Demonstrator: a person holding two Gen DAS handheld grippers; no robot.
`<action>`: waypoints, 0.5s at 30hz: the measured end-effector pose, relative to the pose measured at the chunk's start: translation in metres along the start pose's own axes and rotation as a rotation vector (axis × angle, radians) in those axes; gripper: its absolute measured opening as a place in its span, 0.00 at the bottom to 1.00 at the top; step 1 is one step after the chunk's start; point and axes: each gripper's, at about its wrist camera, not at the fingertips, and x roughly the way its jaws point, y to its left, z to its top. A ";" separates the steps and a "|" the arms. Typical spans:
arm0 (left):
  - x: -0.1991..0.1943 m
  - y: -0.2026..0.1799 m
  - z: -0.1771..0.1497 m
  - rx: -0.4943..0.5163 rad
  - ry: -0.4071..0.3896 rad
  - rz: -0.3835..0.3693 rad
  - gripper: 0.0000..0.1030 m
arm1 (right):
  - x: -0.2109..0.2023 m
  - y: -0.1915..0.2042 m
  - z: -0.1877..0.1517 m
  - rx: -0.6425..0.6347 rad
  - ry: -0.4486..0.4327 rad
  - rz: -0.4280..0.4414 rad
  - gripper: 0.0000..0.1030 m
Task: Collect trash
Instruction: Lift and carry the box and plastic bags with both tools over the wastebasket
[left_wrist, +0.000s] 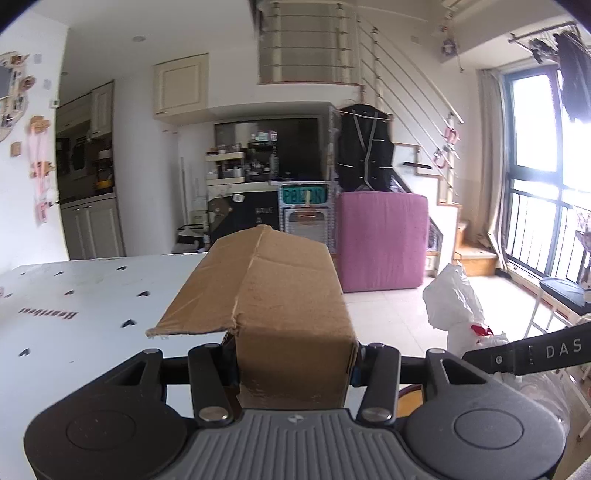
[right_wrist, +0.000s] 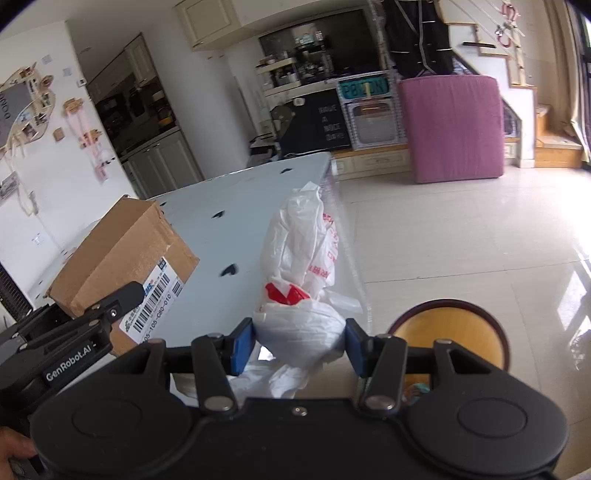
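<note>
Cardboard fills the near view of the left wrist camera: the left claw (left_wrist: 295, 363) is clamped across the end of a brown box (left_wrist: 280, 295), both fingers pressed against its side walls. A torn flap sticks out to the left, and the box appears lifted, its far end hanging over the white tabletop (left_wrist: 92, 295) rather than resting flat — though I cannot tell for sure whether its underside touches.

On the other side, the right claw (right_wrist: 299, 345) is closed on a white plastic bag (right_wrist: 301, 266) with red print; the blue pads (right_wrist: 242, 345) squeeze the knotted, bunched lower part while the rest of the bag stands up ahead of them at the tabletop's right edge. In the right wrist view the box, with its barcode label, sits just left of the bag, held in the other tool.

Below and right of the bag, on the tiled floor (right_wrist: 461, 229), stands a round bin (right_wrist: 450, 332) with a dark rim and yellowish inside. Farther off are a pink cushion (right_wrist: 452, 127) and kitchen shelving.

By my reading, the pickup step is done for both pieces of trash and the carry is in hand. The next move calls for bringing each load over the bin's mouth, then opening the claws one at a time — bag first seems easier, since it is nearest. The box looks wide against that opening, so it may need tilting end-down.
</note>
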 end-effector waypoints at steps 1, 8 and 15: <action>0.002 -0.006 0.001 0.004 0.003 -0.008 0.48 | -0.002 -0.006 0.000 0.004 -0.003 -0.007 0.51; 0.028 -0.049 0.009 0.030 0.054 -0.080 0.48 | -0.011 -0.053 0.001 0.039 -0.013 -0.062 0.51; 0.067 -0.094 0.009 0.066 0.136 -0.181 0.48 | -0.006 -0.102 -0.004 0.089 0.004 -0.115 0.51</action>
